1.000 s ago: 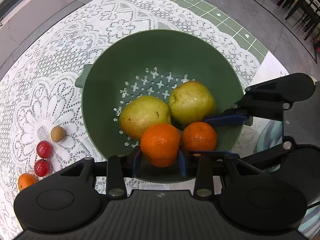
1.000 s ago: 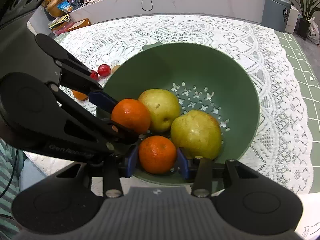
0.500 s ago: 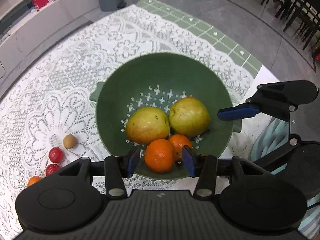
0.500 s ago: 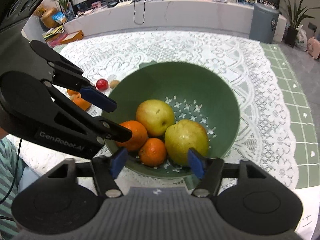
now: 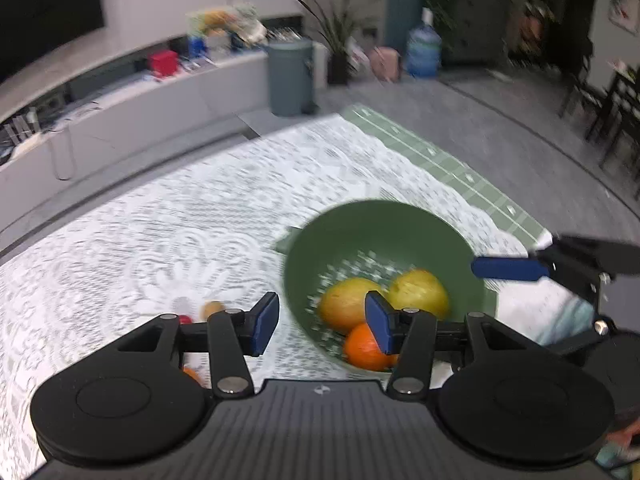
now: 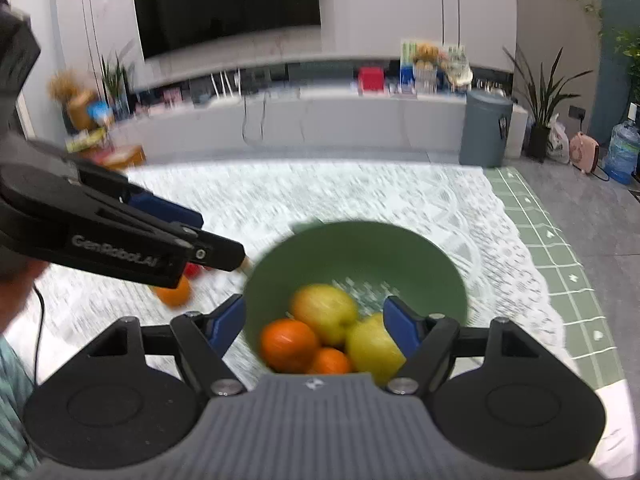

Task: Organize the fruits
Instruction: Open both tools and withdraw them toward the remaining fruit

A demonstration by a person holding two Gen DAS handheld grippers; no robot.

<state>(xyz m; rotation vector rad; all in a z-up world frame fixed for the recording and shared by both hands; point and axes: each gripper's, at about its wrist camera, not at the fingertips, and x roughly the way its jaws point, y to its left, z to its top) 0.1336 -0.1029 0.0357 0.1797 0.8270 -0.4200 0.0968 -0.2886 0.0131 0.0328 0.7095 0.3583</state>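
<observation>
The left gripper (image 5: pixel 322 328) is opening, its blue pads apart with nothing between them; it hangs above the table and touches no fruit. The right gripper (image 6: pixel 316 326) also stands open and empty, its pads framing the bowl from above without touching it.

Just past both sets of fingers sits the green bowl (image 6: pixel 408 248), a colander with holes in its floor, on a white lace cloth (image 5: pixel 200 220). In it lie two oranges, one bigger (image 6: pixel 289 345) and one smaller (image 6: pixel 331 361), touching each other at the near side, and two yellow-green fruits (image 6: pixel 326 312), perhaps pears or apples; motion blur makes that hard to tell.

Left of the bowl, on the cloth, lie loose fruits: another orange (image 6: pixel 174 294), something small and red (image 6: pixel 193 270), and a small brown piece (image 5: pixel 212 308), all well apart from the bowl's rim.

Further off, a green gridded mat (image 6: pixel 552 240) shows beyond the cloth's edge. Behind the table stand a grey bin (image 6: pixel 485 128), a low white cabinet and a dark screen (image 6: pixel 228 4).
</observation>
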